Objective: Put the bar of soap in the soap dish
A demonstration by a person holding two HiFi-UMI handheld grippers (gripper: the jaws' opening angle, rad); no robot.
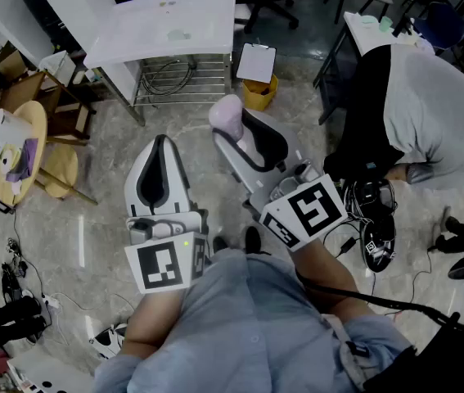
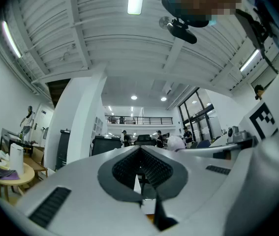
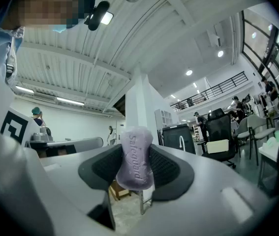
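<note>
My right gripper (image 1: 240, 137) is shut on a pale purple bar of soap (image 1: 225, 111) and holds it out over the floor, towards a white table (image 1: 166, 19). In the right gripper view the soap (image 3: 135, 151) stands upright, pinched between the dark ribbed pads (image 3: 166, 168) of that gripper (image 3: 134, 175). My left gripper (image 1: 159, 146) is beside it on the left, its jaws drawn together with nothing between them; the left gripper view shows the same gripper (image 2: 140, 173) empty. I cannot make out a soap dish in any view.
A yellow bin (image 1: 258, 95) with a clipboard on it stands by the table's wire rack. A round wooden table (image 1: 19, 150) with clutter is at the left. A person in grey (image 1: 428, 121) bends over at the right. Cables lie on the floor.
</note>
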